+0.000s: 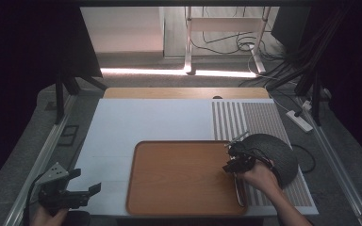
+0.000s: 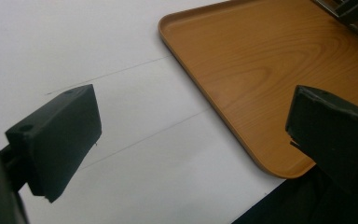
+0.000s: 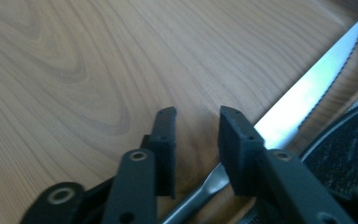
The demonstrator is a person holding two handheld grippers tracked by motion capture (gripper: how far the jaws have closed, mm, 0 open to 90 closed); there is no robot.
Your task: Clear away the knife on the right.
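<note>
A wooden tray [image 1: 179, 174] lies on the white table top near the front edge. A serrated table knife [image 1: 239, 190] rests along the tray's right rim, its blade [image 3: 307, 93] flat on the wood. My right gripper [image 1: 233, 165] hovers low over the knife's neck; in the right gripper view its jaws [image 3: 196, 116] stand a little apart, with the handle passing under the gap and nothing pinched. My left gripper [image 1: 87, 180] is off the tray's front left corner, open and empty [image 2: 191, 126] above the white surface.
A dark round plate [image 1: 273, 150] sits just right of the tray on a striped grey mat [image 1: 245, 117], with a metal utensil [image 1: 236, 138] at its left rim. The plate's edge [image 3: 349, 144] lies close beside the knife. Tripod legs and cables stand beyond the table.
</note>
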